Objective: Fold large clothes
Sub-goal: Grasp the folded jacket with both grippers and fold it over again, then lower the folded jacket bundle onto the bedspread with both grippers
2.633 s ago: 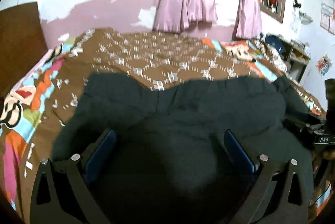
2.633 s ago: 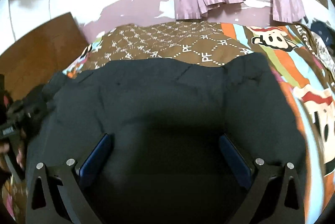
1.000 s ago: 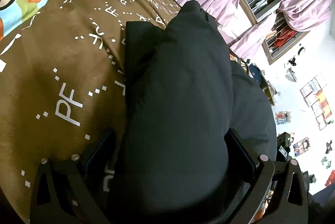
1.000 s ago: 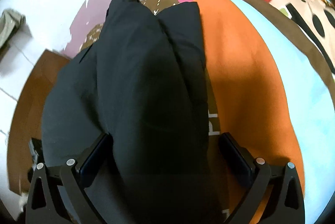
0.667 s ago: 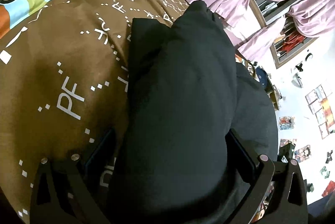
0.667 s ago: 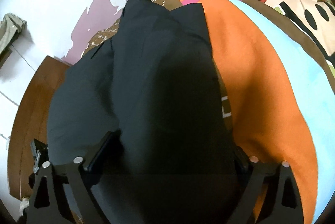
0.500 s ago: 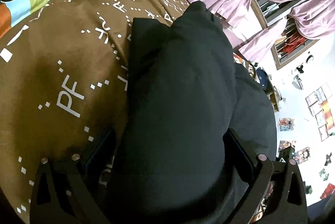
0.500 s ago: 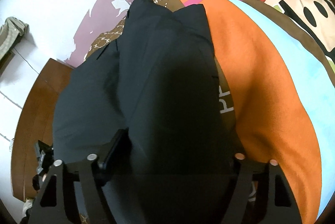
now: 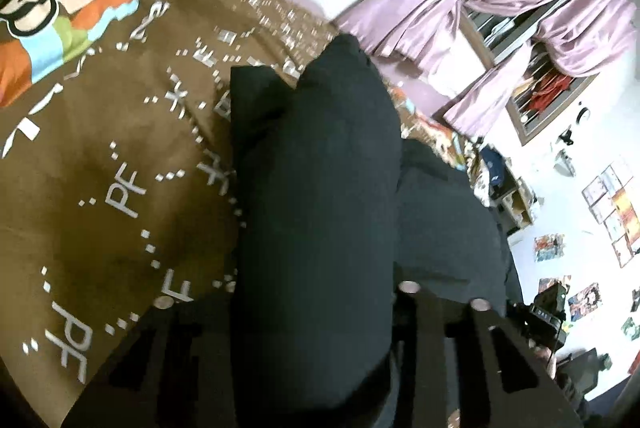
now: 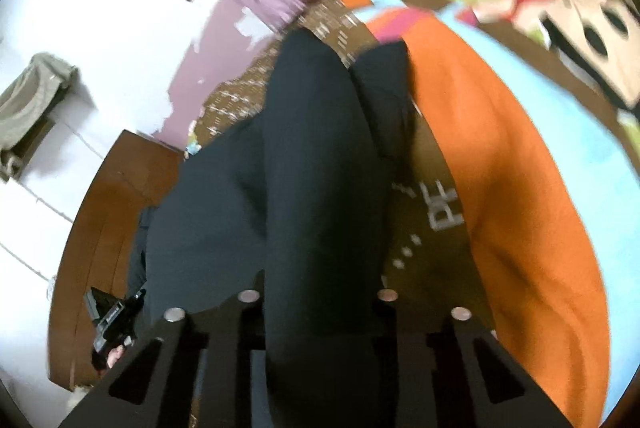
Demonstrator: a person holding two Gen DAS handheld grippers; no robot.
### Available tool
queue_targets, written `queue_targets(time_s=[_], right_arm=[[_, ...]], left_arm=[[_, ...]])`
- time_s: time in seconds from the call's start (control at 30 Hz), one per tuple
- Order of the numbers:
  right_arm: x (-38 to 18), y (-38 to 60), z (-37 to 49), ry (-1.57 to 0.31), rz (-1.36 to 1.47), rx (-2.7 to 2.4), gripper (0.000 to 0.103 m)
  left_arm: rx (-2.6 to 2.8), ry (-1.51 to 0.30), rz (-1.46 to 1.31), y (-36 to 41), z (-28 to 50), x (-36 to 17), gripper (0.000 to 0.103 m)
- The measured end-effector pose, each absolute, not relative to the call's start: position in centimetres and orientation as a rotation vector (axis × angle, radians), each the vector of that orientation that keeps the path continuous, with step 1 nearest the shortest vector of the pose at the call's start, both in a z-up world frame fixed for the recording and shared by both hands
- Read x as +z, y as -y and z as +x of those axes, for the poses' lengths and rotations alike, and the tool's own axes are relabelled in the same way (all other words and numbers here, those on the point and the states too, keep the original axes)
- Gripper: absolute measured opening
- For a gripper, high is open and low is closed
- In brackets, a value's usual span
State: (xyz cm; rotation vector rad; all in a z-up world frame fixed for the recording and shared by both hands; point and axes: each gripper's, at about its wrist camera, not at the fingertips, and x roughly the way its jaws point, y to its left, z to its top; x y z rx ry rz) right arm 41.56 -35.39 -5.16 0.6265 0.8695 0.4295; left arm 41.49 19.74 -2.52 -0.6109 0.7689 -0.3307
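Note:
A large black garment [image 9: 320,168] lies bunched on a brown and multicoloured bedspread [image 9: 120,148]. In the left wrist view a thick ridge of it runs away from me between the jaws of my left gripper [image 9: 316,292], which are closing and press on the fold. The right wrist view shows the same black garment [image 10: 320,168] as a long raised fold, with my right gripper [image 10: 318,292] closing and pinching it from both sides. The pads of both grippers are hidden in the cloth.
The bedspread [image 10: 520,188] spreads orange and blue to the right. Pink curtains [image 9: 520,8] hang over a window behind the bed. A cluttered shelf [image 9: 508,188] and wall pictures [image 9: 612,204] are at the right. A wooden board [image 10: 104,212] stands at the left.
Both grippers' jaws have come in from wide apart onto the black fold. Both views have lifted slightly, and the cloth ridge has risen with them.

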Motion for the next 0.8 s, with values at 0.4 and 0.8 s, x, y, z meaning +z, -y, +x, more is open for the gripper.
queue_targets(time_s=[0.4, 0.8], right_arm=[[4.5, 37.8, 39.0, -0.581, 0.480, 0.341, 0.015], [-2.3, 44.7, 38.6, -0.666, 0.608, 0.212, 0.029]], left_arm=[[-0.492, -0.655, -0.642, -13.8, 42.5, 2.5, 0.021], [-0.425, -0.785, -0.563, -8.5, 46.1, -2.1, 0.029]])
